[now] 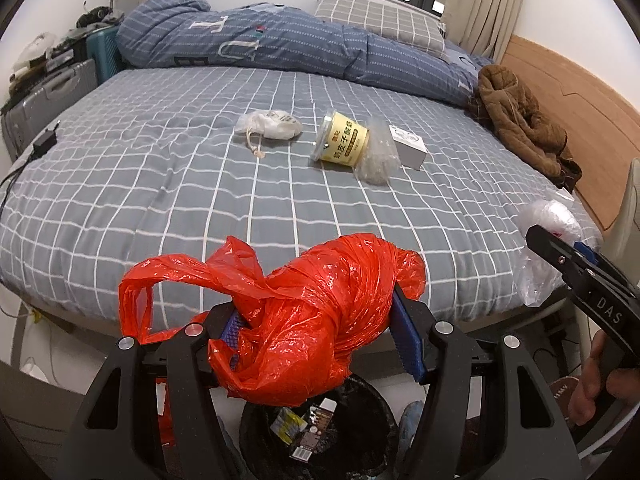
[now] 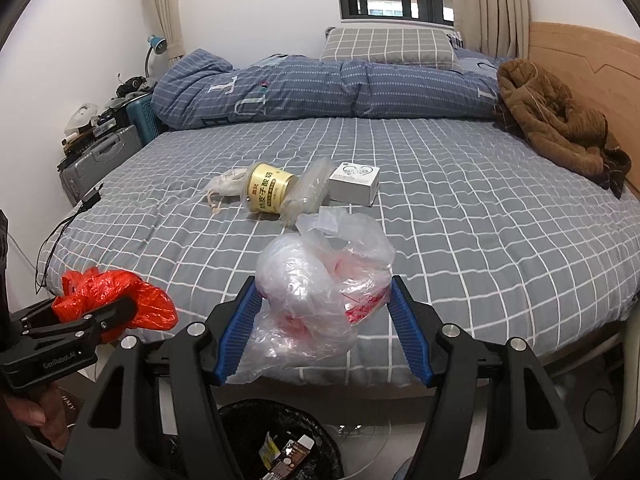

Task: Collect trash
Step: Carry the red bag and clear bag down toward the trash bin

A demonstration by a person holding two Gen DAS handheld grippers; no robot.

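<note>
Left gripper [image 1: 316,328] pinches a crumpled red bag [image 1: 288,312] in its jaws; right gripper [image 2: 324,320] pinches a clear bag [image 2: 320,304]. Both hang above the black bin [image 1: 320,432] at the bed's near edge. Light, soft, slippery film: bunched folds probably hold best.

**Black Grippers, Blue Pads**

The left gripper [image 1: 320,328] has matte black angular linkage arms with triangular cut-outs and round silver pivot screws; ridged blue pads line its fingers [image 1: 406,332]. The right gripper [image 2: 324,328] is built alike; seen at the right edge of the left wrist view, its side carries white "DAS" lettering. At lower left of the right wrist view, the left one's body reads "GenRobot.AI".
</note>
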